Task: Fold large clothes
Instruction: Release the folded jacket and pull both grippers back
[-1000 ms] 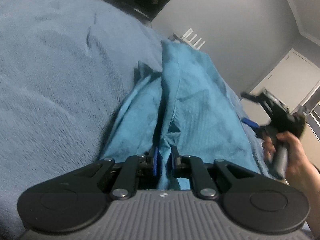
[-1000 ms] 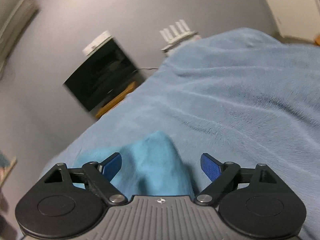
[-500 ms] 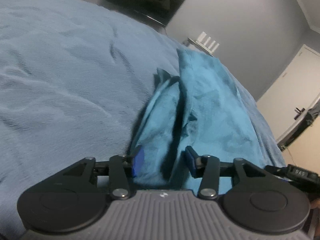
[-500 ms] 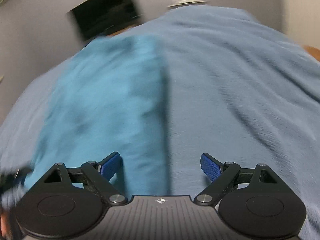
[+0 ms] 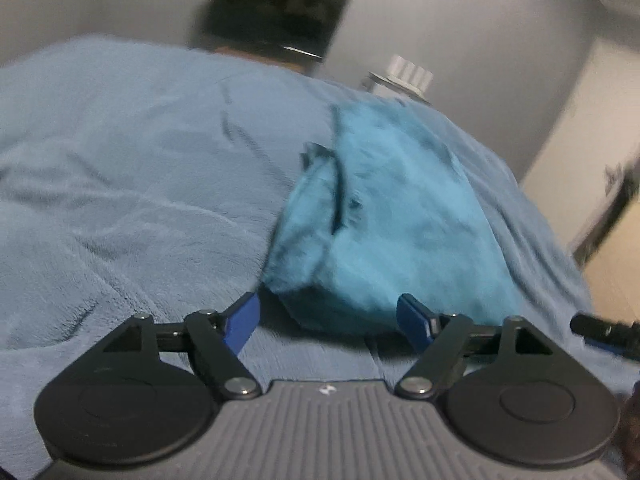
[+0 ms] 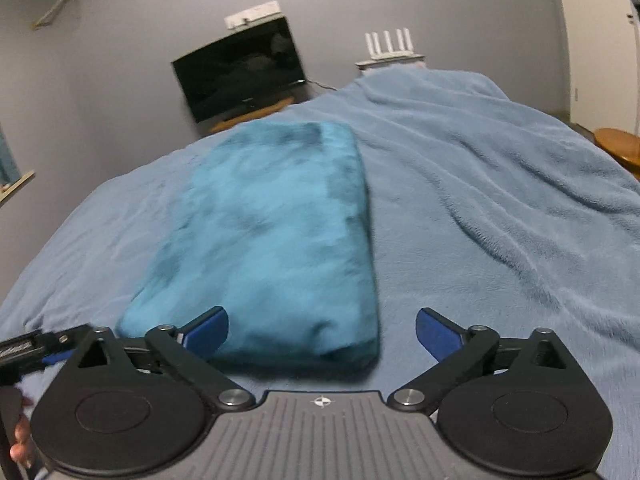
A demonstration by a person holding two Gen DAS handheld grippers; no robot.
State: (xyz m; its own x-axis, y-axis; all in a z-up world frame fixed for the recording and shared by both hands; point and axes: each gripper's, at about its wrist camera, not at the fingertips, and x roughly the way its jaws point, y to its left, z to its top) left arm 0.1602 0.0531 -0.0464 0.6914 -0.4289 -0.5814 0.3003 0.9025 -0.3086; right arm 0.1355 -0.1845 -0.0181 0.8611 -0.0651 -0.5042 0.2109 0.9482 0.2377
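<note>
Garment: teal fleece garment (image 6: 272,236) folded into a long stack, lying on the blue blanket (image 6: 500,208).
Left gripper (image 5: 328,320): jaws opening — nothing between them, near end of stack just ahead.
Right gripper (image 6: 322,330): jaws opening wide, empty, stack's near end just ahead.
Handling: soft, limp, light — layers likely to slide apart.
Hold: pinch all layers at near corners.

Left wrist view motion-blurred; folded teal fleece garment (image 5: 404,216) smeared, dark wall-side screen (image 5: 272,28) unreadable; right gripper (image 5: 608,334) cut off at edge.
</note>
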